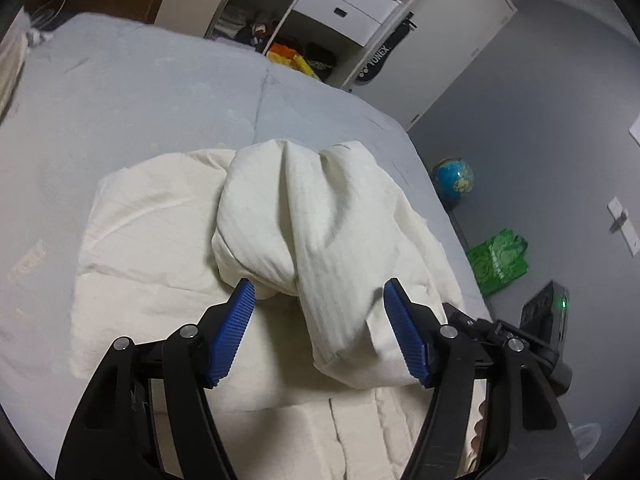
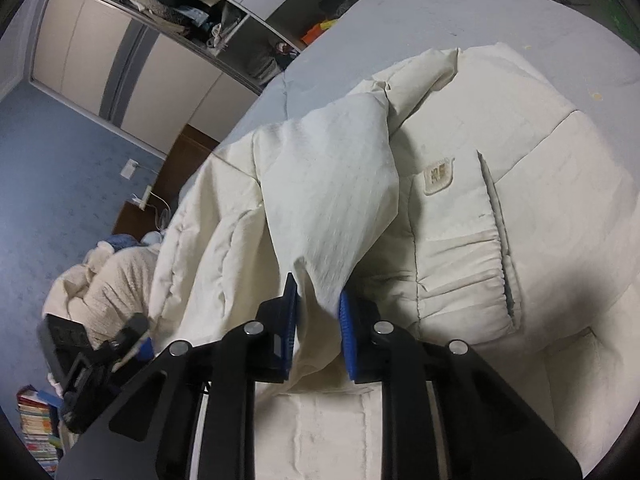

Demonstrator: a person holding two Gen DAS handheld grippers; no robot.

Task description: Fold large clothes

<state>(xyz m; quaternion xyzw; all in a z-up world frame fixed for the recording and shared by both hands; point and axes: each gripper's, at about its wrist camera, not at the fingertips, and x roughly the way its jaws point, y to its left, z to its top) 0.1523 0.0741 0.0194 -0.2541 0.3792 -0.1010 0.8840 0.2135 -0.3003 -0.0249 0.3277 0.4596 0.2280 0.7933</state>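
Observation:
A cream padded jacket (image 1: 168,240) lies spread on the light blue bed (image 1: 132,104). One sleeve (image 1: 304,220) is lifted and draped across its body. My left gripper (image 1: 319,298) is open, its blue pads on either side of the sleeve, holding nothing. In the right wrist view the jacket (image 2: 500,200) shows a chest badge (image 2: 438,176) and a pocket. My right gripper (image 2: 318,298) is shut on the sleeve (image 2: 332,184) and holds it up over the jacket.
An open wardrobe with drawers (image 1: 344,0) stands beyond the bed. A globe (image 1: 454,180) and a green bag (image 1: 500,260) sit on the floor to the right. A pile of bedding (image 2: 116,276) and stacked books (image 2: 38,432) lie at the left.

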